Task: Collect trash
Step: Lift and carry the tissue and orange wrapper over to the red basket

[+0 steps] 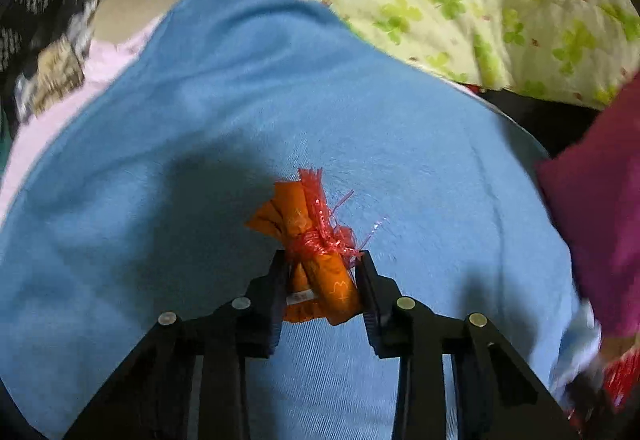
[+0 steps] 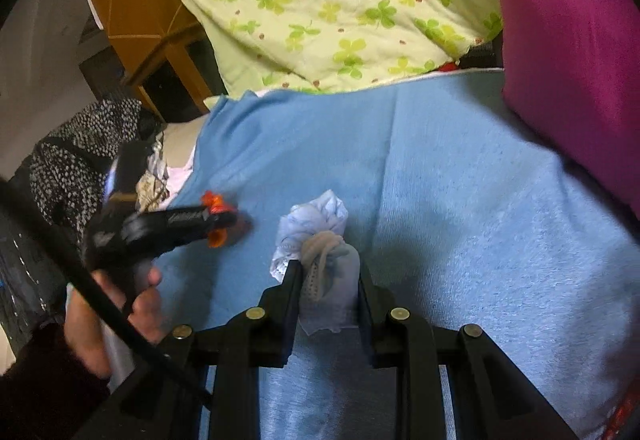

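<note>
A: Where's our trash?

B: Our left tool [image 1: 322, 272] squeezes the orange wrapper [image 1: 316, 252] at six o'clock on the blue blanket [image 1: 240, 99]. Our right tool [image 2: 328, 280] grips the crumpled tissue [image 2: 320, 240], so we carry both.

A home bedroom; clover-print quilt [image 2: 340, 7], blue blanket [image 2: 460, 179].

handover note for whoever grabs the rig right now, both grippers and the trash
Left gripper: shut on the orange wrapper bundle tied with red plastic strip, at the blue blanket.
Right gripper: shut on the crumpled white tissue wad, over the same blanket.
Done: both pieces gripped.
Left: carry both to a bin; none is in view. No other loose trash shows on the blanket.
</note>
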The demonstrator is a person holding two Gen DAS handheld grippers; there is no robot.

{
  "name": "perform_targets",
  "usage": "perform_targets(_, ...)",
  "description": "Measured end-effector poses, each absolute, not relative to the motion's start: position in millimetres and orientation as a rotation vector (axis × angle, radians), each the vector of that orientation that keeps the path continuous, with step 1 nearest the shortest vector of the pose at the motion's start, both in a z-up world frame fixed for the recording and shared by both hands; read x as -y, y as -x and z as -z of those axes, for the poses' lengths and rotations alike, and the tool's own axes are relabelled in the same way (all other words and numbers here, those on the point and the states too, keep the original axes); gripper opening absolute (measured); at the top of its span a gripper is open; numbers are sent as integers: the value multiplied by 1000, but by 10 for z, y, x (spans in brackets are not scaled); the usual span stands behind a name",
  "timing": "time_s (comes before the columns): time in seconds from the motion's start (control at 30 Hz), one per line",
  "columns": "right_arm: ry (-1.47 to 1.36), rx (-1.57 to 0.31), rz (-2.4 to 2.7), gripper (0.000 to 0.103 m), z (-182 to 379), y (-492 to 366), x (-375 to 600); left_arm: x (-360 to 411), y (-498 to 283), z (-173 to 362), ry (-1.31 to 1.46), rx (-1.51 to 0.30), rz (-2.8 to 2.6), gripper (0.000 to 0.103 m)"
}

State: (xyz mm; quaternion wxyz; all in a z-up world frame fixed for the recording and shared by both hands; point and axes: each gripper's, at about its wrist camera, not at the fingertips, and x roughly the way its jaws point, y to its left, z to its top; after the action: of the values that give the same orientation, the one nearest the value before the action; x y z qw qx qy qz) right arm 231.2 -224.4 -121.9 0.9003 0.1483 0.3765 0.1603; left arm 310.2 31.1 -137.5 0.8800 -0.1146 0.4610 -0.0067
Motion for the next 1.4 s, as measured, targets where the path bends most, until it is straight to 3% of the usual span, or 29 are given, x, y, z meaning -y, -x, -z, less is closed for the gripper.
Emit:
perform_targets(0.77,-338,-488,-208,27,124,-223,2605,326,-792,-296,-179,-505,101,35)
perform_targets(1.4,-365,-351,-47,27,-385,823,3244,1027,48,-601,-246,-399,222,35)
